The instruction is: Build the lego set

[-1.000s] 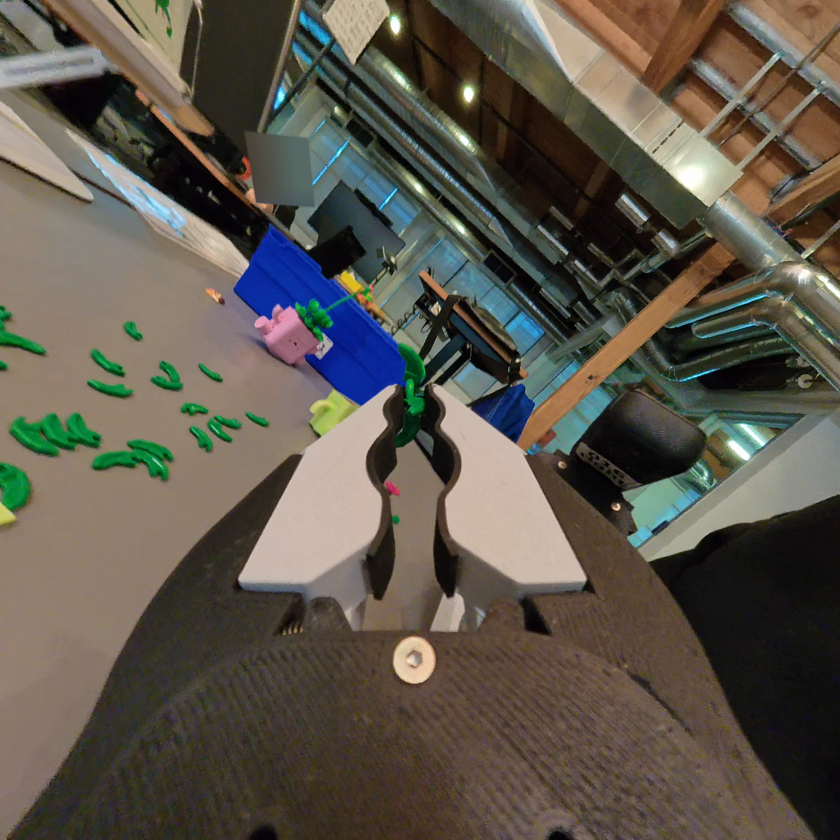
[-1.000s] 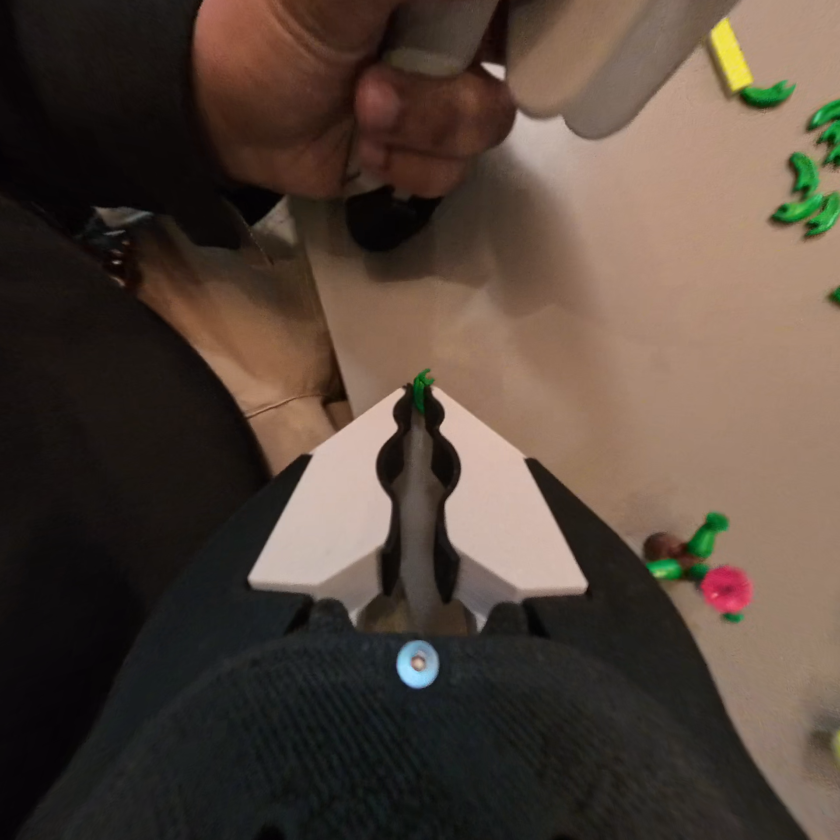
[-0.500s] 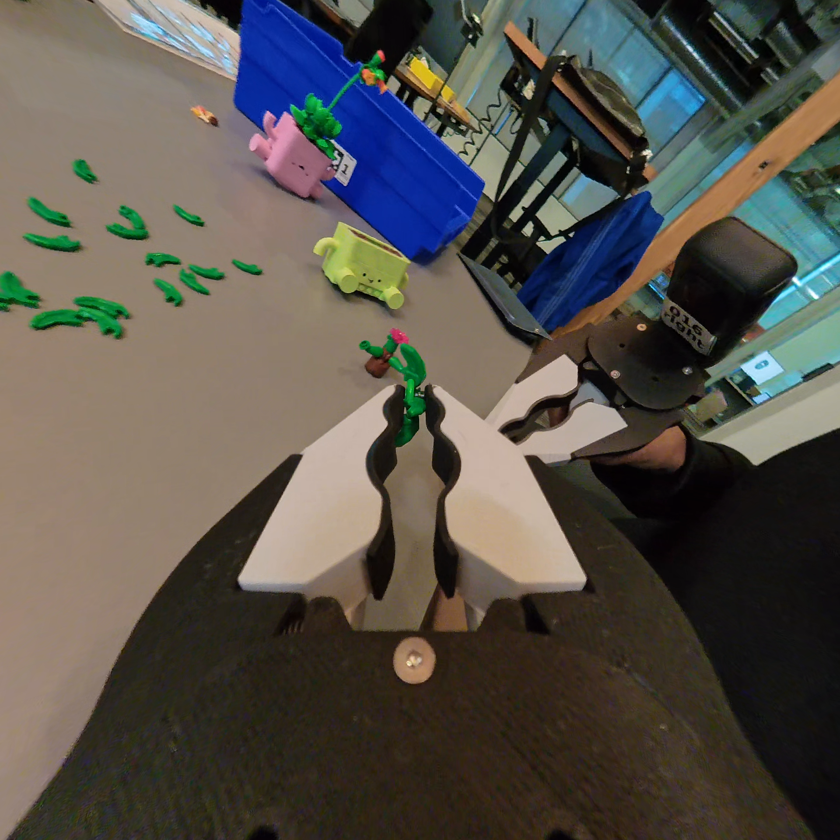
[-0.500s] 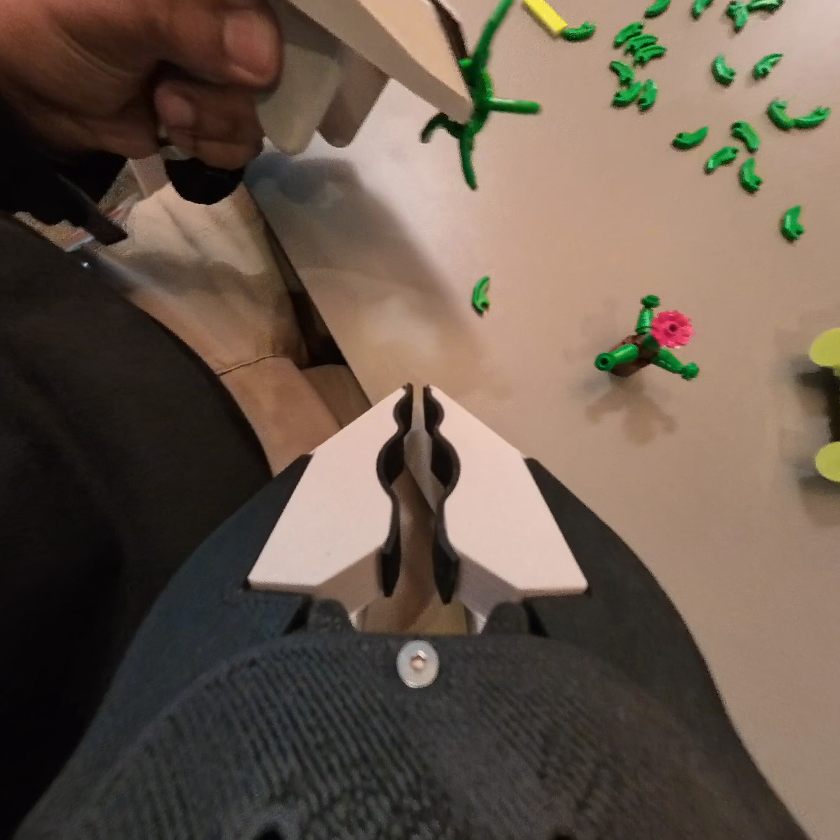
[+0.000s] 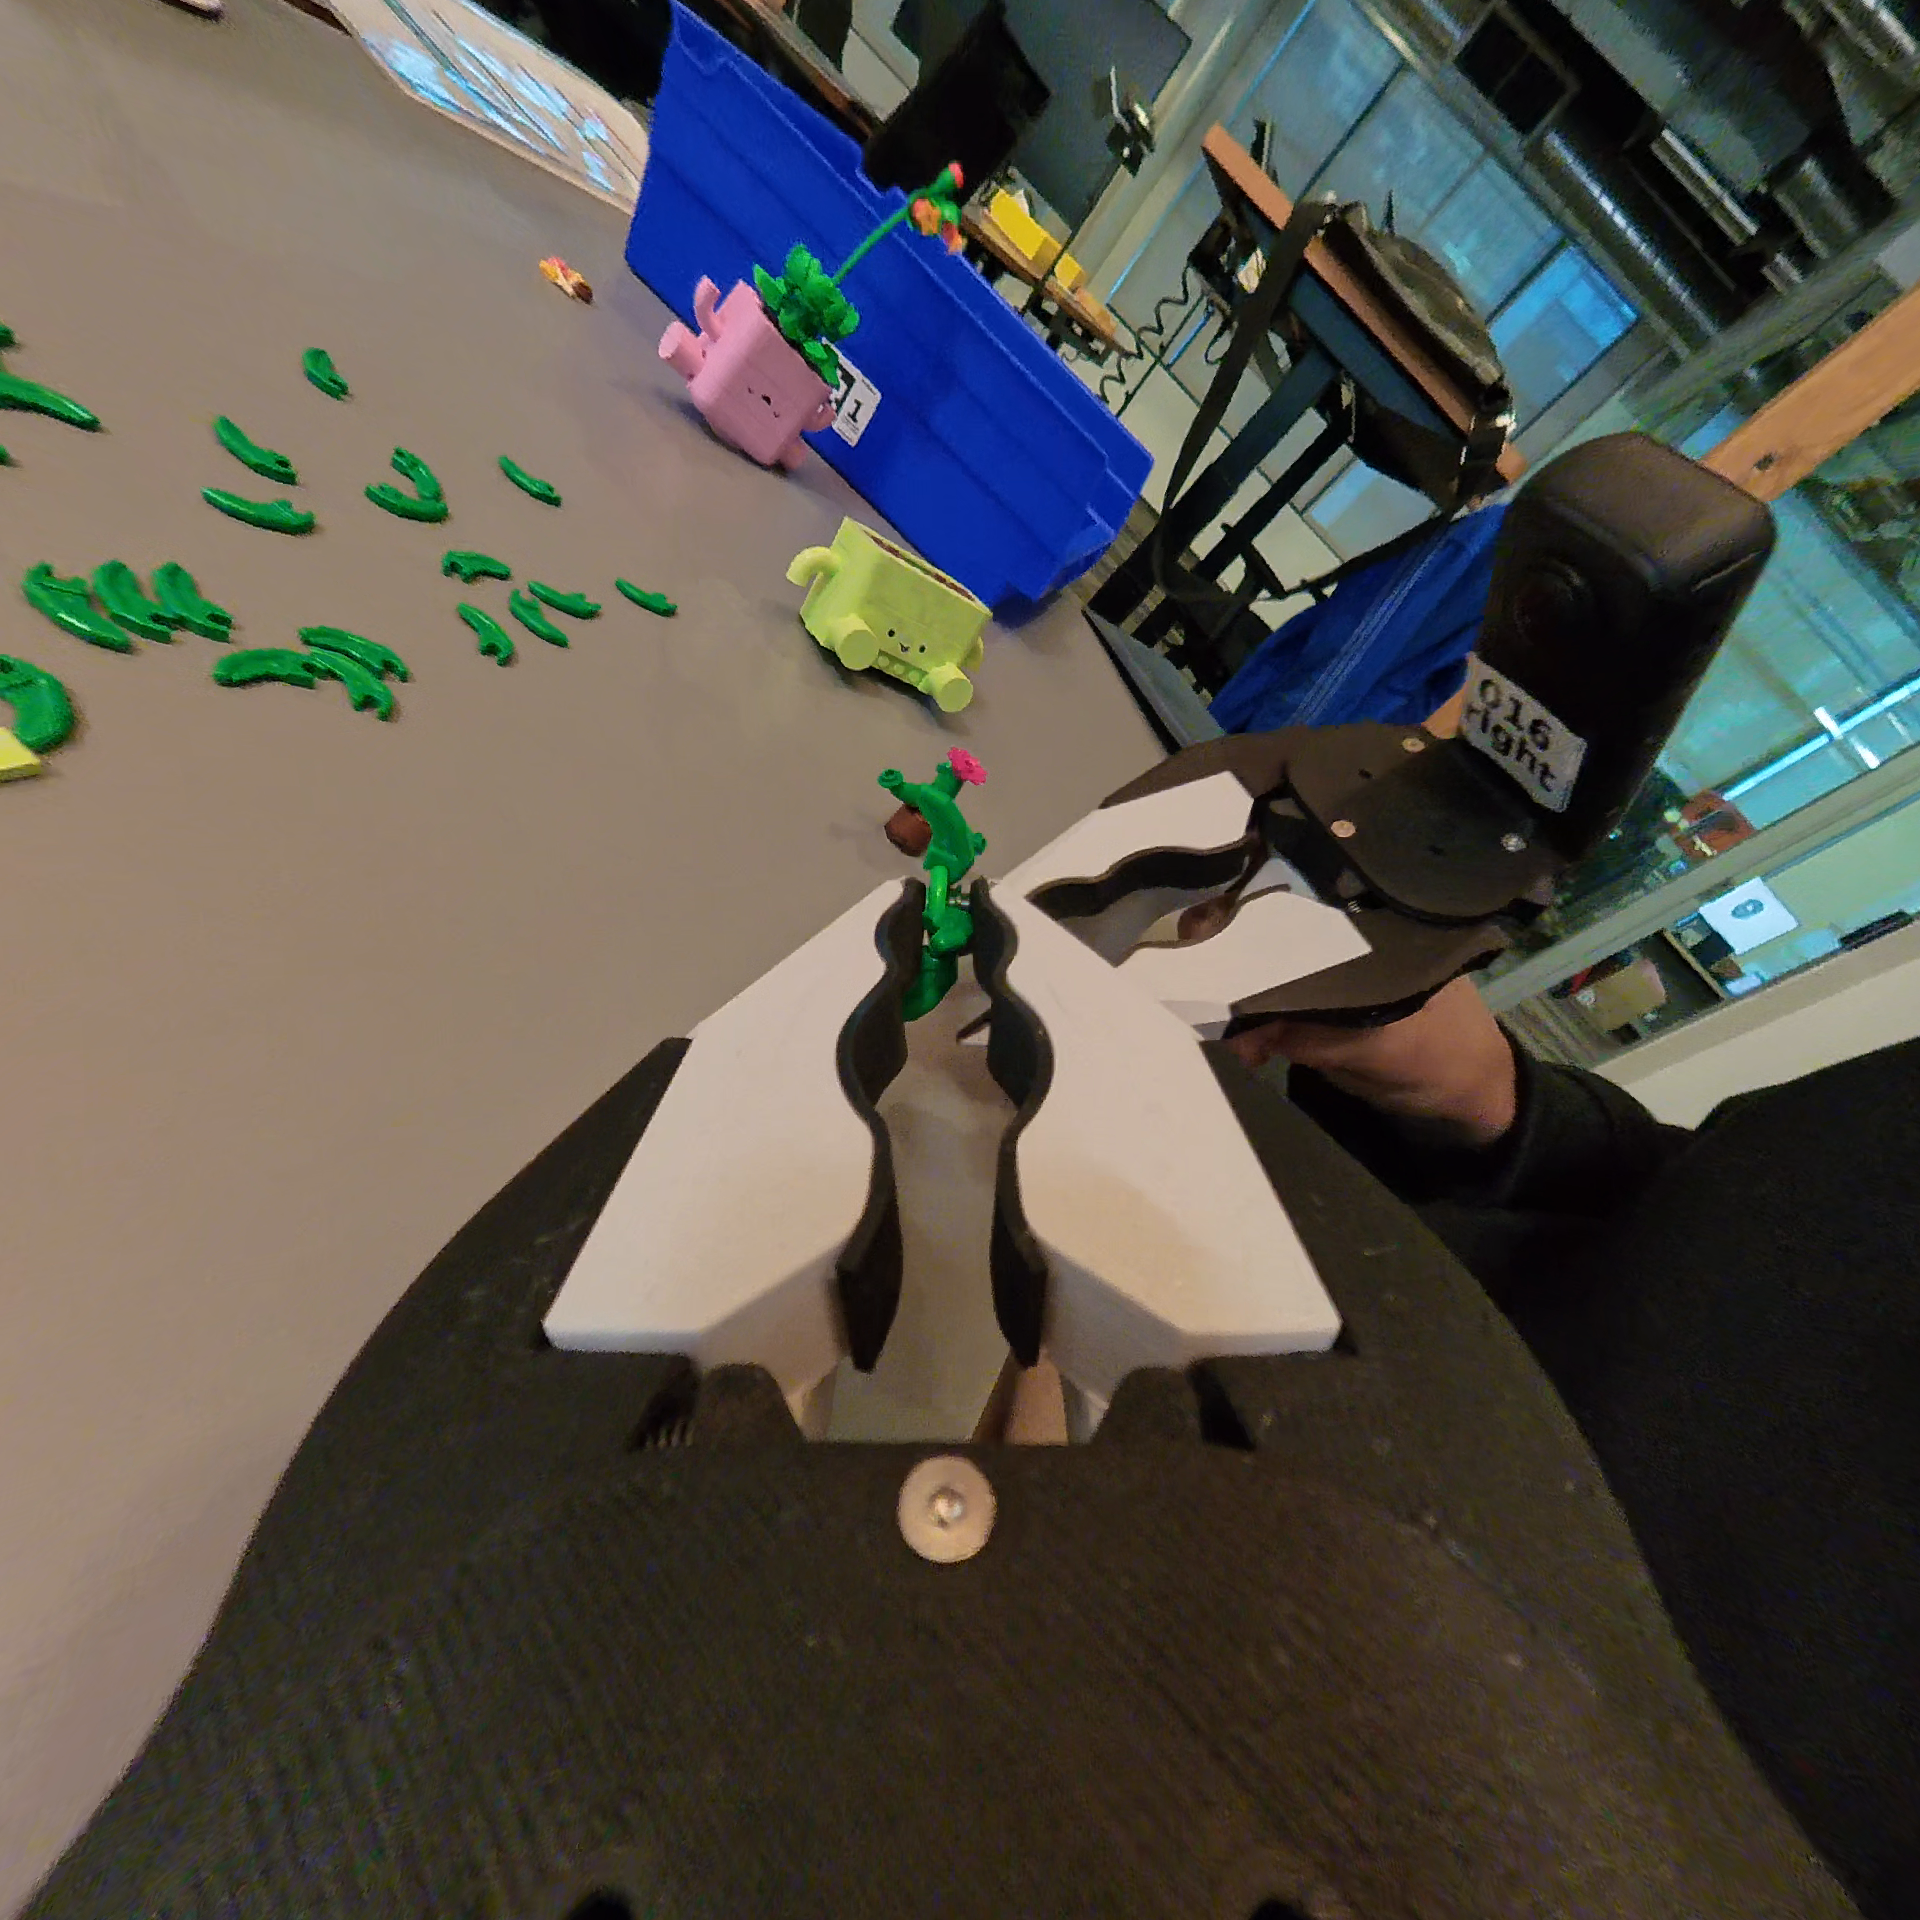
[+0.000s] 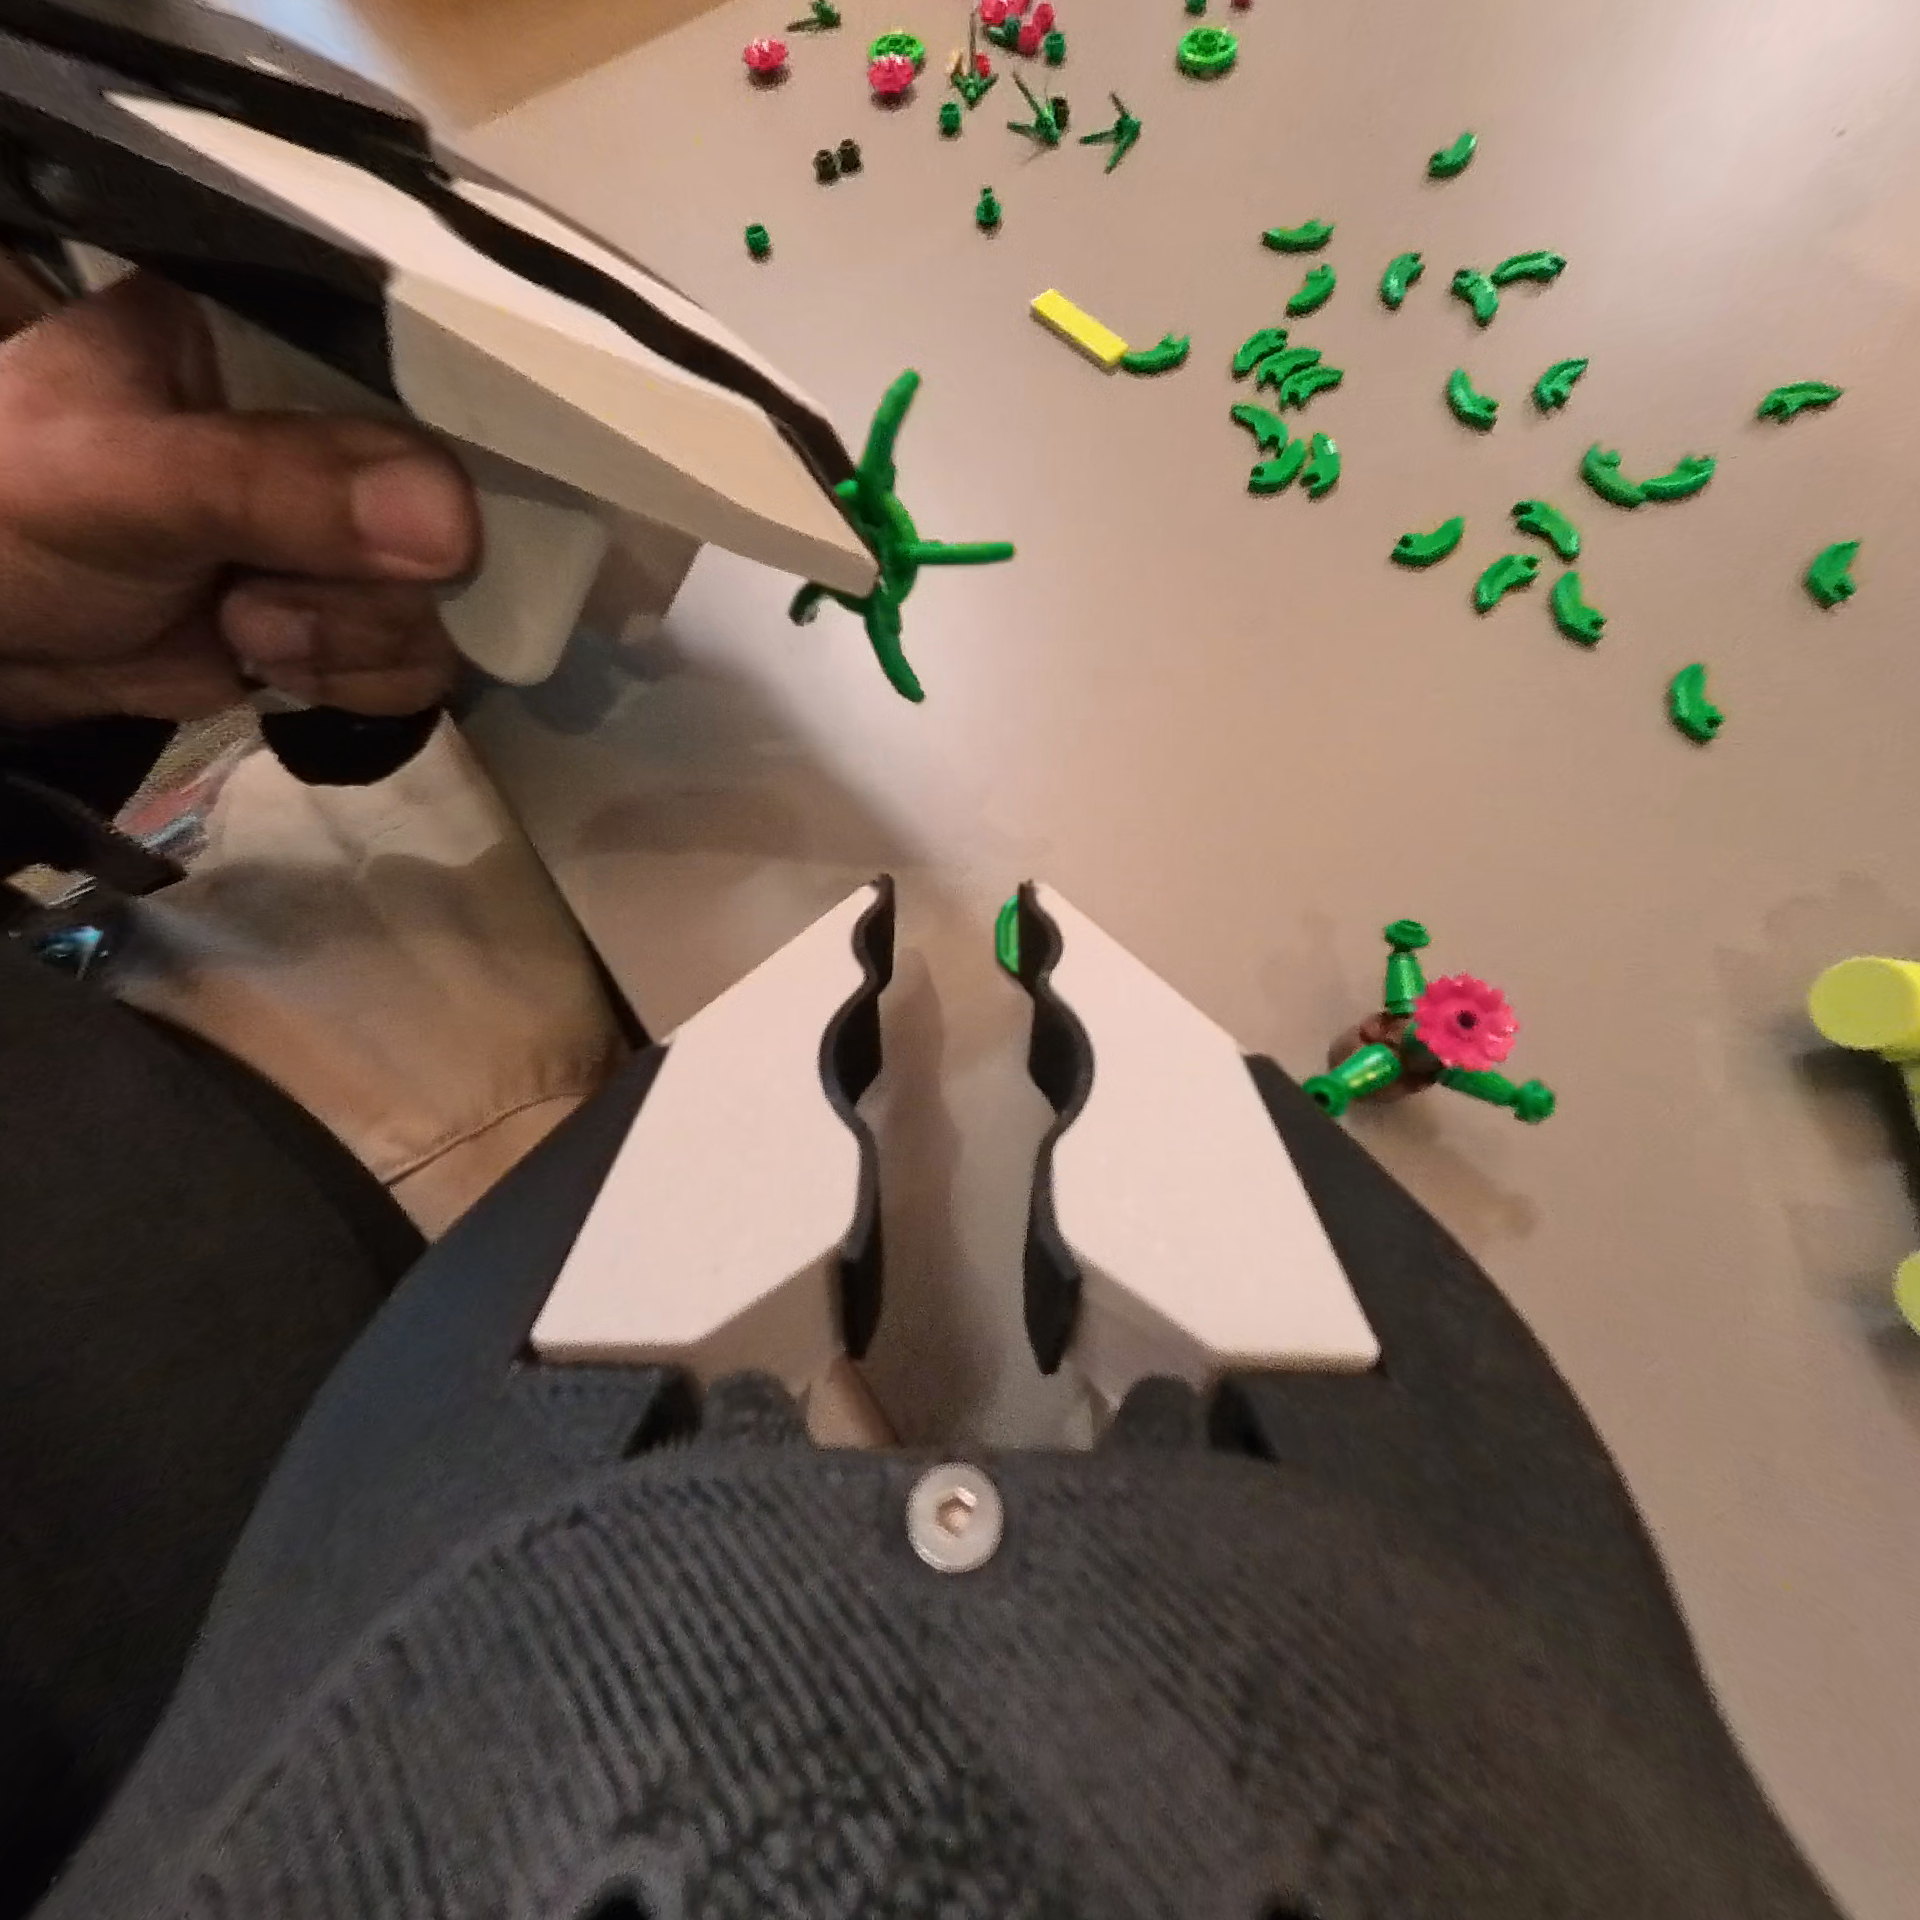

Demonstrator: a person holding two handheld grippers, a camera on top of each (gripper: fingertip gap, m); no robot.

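Note:
My left gripper [image 5: 940, 896] is shut on a green stem piece [image 5: 943, 925] with thin branches and holds it above the grey table [image 5: 312, 987]. The right wrist view shows the stem [image 6: 891, 540] sticking out of the left gripper's tip [image 6: 857, 540] at upper left. My right gripper [image 6: 956, 914] is open and empty, low over the table. A small green leaf piece [image 6: 1006, 932] lies right at its right fingertip. A small cactus with a pink flower [image 6: 1434, 1039] lies to its right and also shows in the left wrist view [image 5: 935, 805].
Several green leaf pieces [image 6: 1475, 457] and a yellow tile [image 6: 1078, 327] are scattered farther out. A lime pot [image 5: 894, 623], a pink pot with a plant [image 5: 758, 374] and a blue bin [image 5: 935, 364] stand at the far side. Small flower parts [image 6: 997, 62] lie at the back. Across from one pair of fingers to the other is roughly 6 centimeters.
My right gripper let go of the green leaf piece, which now lies on the table, and has opened beside it. My left gripper tilted down from the ceiling toward the table, still holding the stem.

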